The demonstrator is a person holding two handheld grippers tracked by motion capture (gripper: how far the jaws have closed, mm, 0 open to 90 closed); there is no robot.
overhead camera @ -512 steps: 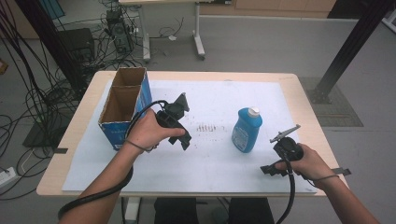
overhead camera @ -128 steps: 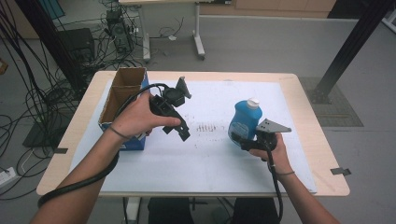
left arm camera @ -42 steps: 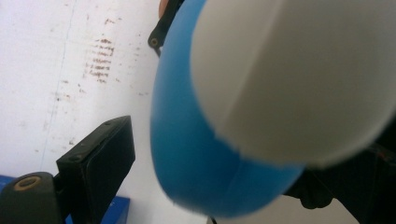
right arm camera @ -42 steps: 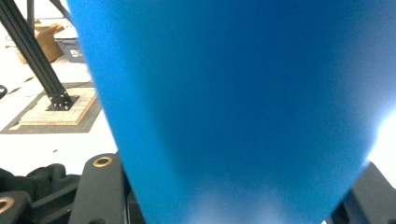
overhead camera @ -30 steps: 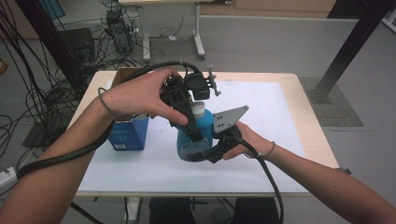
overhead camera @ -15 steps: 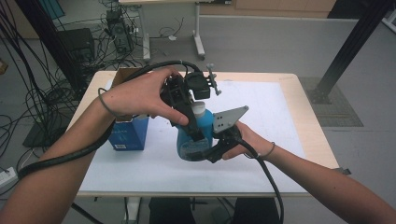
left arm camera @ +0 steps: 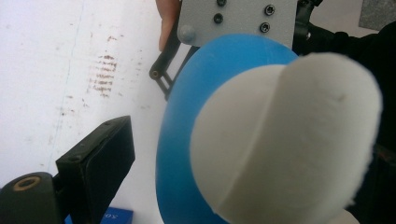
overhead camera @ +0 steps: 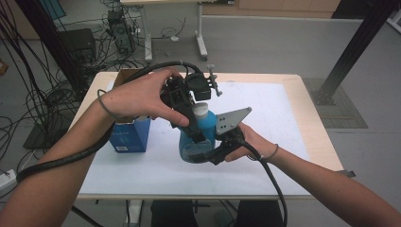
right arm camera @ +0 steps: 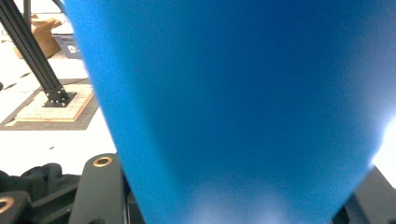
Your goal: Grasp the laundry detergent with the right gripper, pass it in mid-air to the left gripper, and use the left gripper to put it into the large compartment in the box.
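Note:
A blue bottle [overhead camera: 206, 126] with a white cap [overhead camera: 200, 109] is held tilted above the white sheet at mid-table. My right gripper [overhead camera: 204, 154] is shut on the bottle's lower body, and the blue bottle [right arm camera: 233, 93] sits between its fingers [right arm camera: 100, 186]. My left gripper [overhead camera: 196, 128] comes down from above around the cap. The cap [left arm camera: 285, 140] is close up between its jaws, and the left fingertip [left arm camera: 95, 163] stands clear of it. The other fingertip is hidden at the dark right edge. The left gripper [left arm camera: 238, 191] looks open.
An open blue cardboard box [overhead camera: 130, 135] stands at the left of the white sheet [overhead camera: 265, 170], just beside the left forearm. The right gripper's grey plate [overhead camera: 231, 122] sticks up beside the bottle. Cables lie on the floor at left, and a black post [overhead camera: 354, 47] stands at right.
Over several seconds the right gripper has brought the bottle from the sheet's right side to the middle, and the left gripper has come over its cap. Nothing moved in the last second.

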